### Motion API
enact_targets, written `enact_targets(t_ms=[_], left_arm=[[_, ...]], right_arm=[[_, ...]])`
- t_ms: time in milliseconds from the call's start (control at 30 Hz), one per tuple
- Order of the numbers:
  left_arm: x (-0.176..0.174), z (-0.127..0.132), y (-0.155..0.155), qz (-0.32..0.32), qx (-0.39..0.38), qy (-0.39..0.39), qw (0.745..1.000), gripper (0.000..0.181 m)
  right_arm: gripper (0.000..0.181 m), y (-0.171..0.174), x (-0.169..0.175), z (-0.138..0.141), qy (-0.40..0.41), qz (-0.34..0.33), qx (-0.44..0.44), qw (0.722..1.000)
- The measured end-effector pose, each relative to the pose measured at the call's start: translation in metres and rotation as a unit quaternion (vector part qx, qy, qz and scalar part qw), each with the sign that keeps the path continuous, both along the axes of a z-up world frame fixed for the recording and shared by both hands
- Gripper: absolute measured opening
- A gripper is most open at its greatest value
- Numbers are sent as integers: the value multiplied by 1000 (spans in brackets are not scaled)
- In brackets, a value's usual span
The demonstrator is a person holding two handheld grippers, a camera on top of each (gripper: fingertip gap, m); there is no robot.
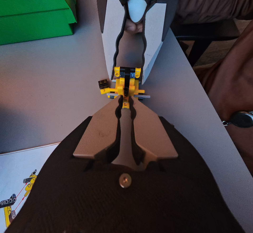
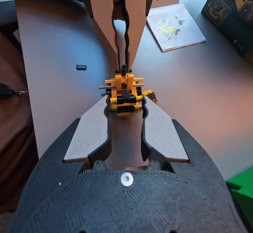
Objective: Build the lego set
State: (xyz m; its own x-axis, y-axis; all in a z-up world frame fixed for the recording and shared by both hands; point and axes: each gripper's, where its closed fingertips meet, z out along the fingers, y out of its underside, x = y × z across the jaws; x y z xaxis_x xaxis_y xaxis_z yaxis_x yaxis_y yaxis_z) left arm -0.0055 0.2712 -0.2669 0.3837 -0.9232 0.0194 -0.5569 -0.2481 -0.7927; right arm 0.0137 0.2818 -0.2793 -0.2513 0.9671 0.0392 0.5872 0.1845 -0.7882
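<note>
On the grey tabletop, a small black ribbed pin lies alone to the left in my right wrist view, well apart from everything else. At the centre stands the yellow and black lego assembly with grey cross axles, caught between my two tools from opposite ends. My right gripper is clamped on the assembly's wide near end, one fingertip against each side. My left gripper comes in from the far side, its tan fingers drawn nearly together on a short black peg that sticks up from the assembly's top. Just right of the assembly a small dark grille piece touches it. Farther right lie the open white instruction booklet, the dark cardboard set box and a green plastic bin.
</note>
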Motion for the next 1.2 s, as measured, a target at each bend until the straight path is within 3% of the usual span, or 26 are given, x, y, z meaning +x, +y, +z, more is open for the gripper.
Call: enact_targets(t_ms=[67, 167, 333, 600, 900, 967, 1067, 1200], left_arm=[[0, 3, -1, -1, -7, -10, 1000, 12], [4, -4, -2, 1, -29, -5, 1000, 46], [11, -14, 1, -4, -6, 21, 1000, 23], [4, -13, -1, 2, -25, 27, 999, 23], [-20, -10, -8, 3, -34, 80, 996, 24], [-24, -1, -9, 7, -32, 79, 996, 37], [-18, 12, -8, 8, -19, 73, 997, 41], [3, 9, -5, -8, -9, 102, 995, 47]], right_arm=[[43, 1, 2, 3, 3, -2, 4, 1000], [43, -1, 0, 7, 15, 0, 1, 1000], [43, -4, -1, 2, 10, 6, 5, 1000], [37, 0, 6, 0, -7, 3, 31, 1000], [36, -7, -1, 10, 26, 13, 1, 1000], [37, -4, 1, 7, 25, 9, -5, 1000], [42, -4, 3, -2, 5, 7, -20, 1000], [44, -4, -2, -10, -18, 3, 2, 1000]])
